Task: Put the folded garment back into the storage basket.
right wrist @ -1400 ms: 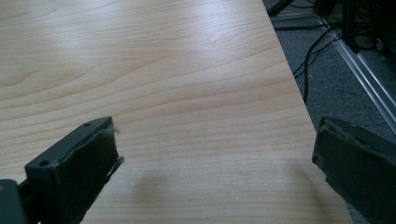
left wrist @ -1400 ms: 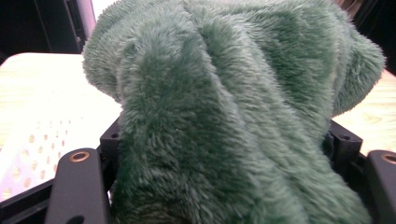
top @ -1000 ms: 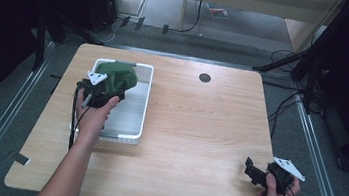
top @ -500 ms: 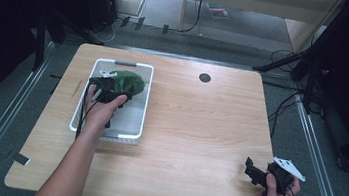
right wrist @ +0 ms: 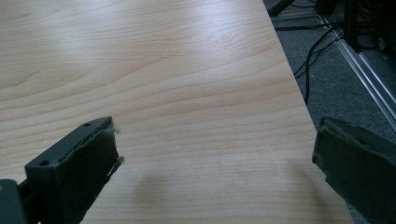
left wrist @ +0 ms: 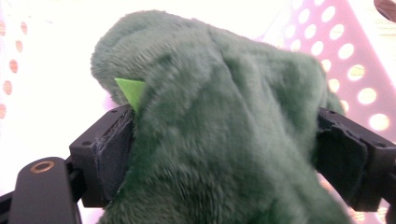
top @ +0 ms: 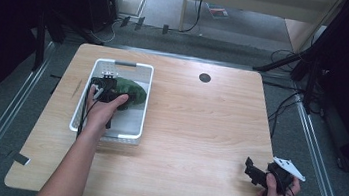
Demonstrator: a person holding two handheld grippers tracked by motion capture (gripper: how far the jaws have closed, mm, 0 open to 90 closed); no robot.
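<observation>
White basket (top: 78,114): plush (left wrist: 224,140) between hand-held gripper (left wrist: 224,154) jaws

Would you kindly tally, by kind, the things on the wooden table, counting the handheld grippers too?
Green plush soft toy, held in the left gripper: 1
White perforated plastic basket: 1
Black two-jaw grippers, left gripper and right gripper: 2
Small round dark disc in the tabletop, nature unclear: 1
Total: 5

A light wooden table (top: 199,126) carries one thing directly — a white perforated basket (top: 133,134).
</observation>
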